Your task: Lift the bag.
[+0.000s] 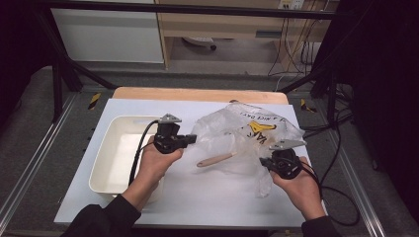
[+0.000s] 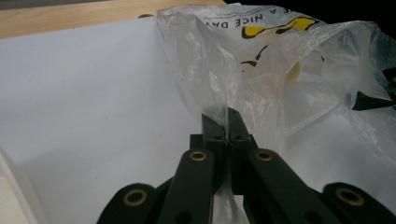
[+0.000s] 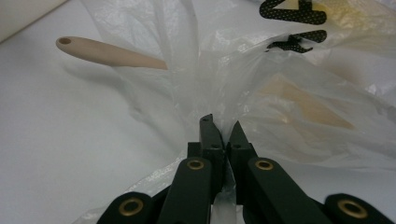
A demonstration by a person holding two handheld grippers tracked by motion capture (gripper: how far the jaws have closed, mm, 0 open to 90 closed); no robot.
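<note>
**Pinching a clear plastic bag at two edges, wooden spoon inside**

High view. Plastic bag (image 1: 242,136), clear, with black and yellow print, sits crumpled on the white sheet (image 1: 197,197) that covers the table. Left gripper (image 1: 190,139) meets the bag's left edge; right gripper (image 1: 267,163) meets its lower right edge. Each is carried in a bare hand, dark sleeves entering from the bottom. A wooden spoon (image 1: 217,159) pokes its handle out of the bag's lower side, between the two grippers, the handle end lying on the sheet. A white tray (image 1: 101,168) lies to the left of the bag, just beside the left hand. A strip of bare wooden tabletop (image 1: 197,94) shows beyond the sheet.

Left gripper view. Left gripper (image 2: 223,122) jaws pressed together, a fold of bag film (image 2: 210,70) caught between the tips. Film rises from the tips, taut and creased. Printed lettering and yellow mark sit at upper right. A pale wooden shape shows dimly through the plastic. White sheet (image 2: 84,102) lies to the left, wooden tabletop (image 2: 70,16) at the far edge.

Right gripper view. Right gripper (image 3: 223,128) jaws closed on bag film (image 3: 224,79), a strip of it trailing down between the arms. The spoon's handle (image 3: 107,52), with a hole at its end, sticks out of the bag at upper left, above the sheet (image 3: 60,140). The spoon's wider end shows blurred through the plastic at right.
</note>
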